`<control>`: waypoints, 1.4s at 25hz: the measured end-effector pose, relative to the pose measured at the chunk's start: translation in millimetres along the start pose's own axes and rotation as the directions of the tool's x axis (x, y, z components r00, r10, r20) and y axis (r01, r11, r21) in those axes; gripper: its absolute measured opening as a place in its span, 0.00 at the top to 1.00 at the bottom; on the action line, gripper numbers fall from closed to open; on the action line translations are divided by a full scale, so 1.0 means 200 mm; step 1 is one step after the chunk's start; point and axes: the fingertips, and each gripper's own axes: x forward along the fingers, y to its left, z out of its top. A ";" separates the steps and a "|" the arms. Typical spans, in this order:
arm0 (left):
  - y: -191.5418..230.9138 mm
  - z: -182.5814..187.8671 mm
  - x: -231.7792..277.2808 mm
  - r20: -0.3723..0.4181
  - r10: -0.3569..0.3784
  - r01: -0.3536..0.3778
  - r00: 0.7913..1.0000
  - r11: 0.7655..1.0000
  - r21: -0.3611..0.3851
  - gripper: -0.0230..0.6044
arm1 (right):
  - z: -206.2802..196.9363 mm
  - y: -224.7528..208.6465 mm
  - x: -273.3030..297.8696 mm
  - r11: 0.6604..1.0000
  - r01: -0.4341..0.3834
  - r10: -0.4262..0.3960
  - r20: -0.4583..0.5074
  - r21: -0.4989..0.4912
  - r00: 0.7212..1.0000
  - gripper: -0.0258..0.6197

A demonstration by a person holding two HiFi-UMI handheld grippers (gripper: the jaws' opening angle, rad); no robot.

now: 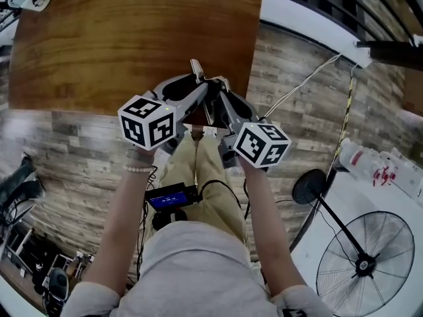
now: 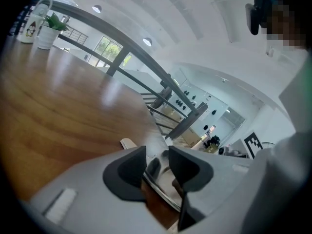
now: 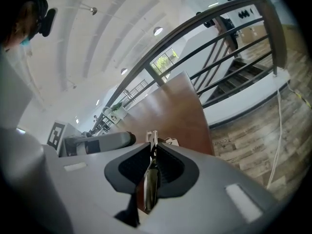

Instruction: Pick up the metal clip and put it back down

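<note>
1. Upper left of the left gripper view: a white pot (image 2: 46,39) stands far back on the bench (image 1: 132,38) with a green plant (image 2: 56,21) in it. A white jug (image 2: 29,26) is just beside it, and what it holds is not visible. Both are well apart from the work.
2. Left of centre in the head view, the left gripper (image 1: 198,92) reaches to the bench's near edge. Its own view shows the pads standing apart with the clip (image 2: 159,188) running between them. One pad looks to touch the metal, but nothing squeezes it from both sides, so this gripper has no hold.
3. Centre of the head view: the clip sits where the two grippers meet, at the bench's near edge, and it looks raised off the wood.
4. Right of centre, the right gripper (image 3: 152,167) is nearly closed, with its pads pinching the thin clip edge-on. It alone carries the clip.
5. The step looks like the set-down.
   - Bring the clip further over the wood first, since at the edge it could drop to the floor.
   - Lower it until metal meets the bench, and only then ease the right pads apart.
   - Give it room with the left gripper so the clip does not snag as it lies flat.
</note>
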 end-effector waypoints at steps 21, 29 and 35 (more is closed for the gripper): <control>-0.18 0.16 -0.21 0.117 0.068 -0.091 0.991 0.975 0.204 0.94 | 0.16 0.10 -0.18 0.953 0.117 -0.094 0.094 -0.278 0.991 0.93; -0.28 0.25 -0.38 0.183 0.094 -0.141 0.979 0.954 0.264 0.96 | 0.24 0.25 -0.34 0.928 0.098 -0.048 0.147 -0.360 0.988 0.93; -0.34 0.32 -0.50 0.217 0.108 -0.177 0.970 0.928 0.328 0.96 | 0.32 0.38 -0.45 0.895 0.094 -0.010 0.192 -0.435 0.981 0.93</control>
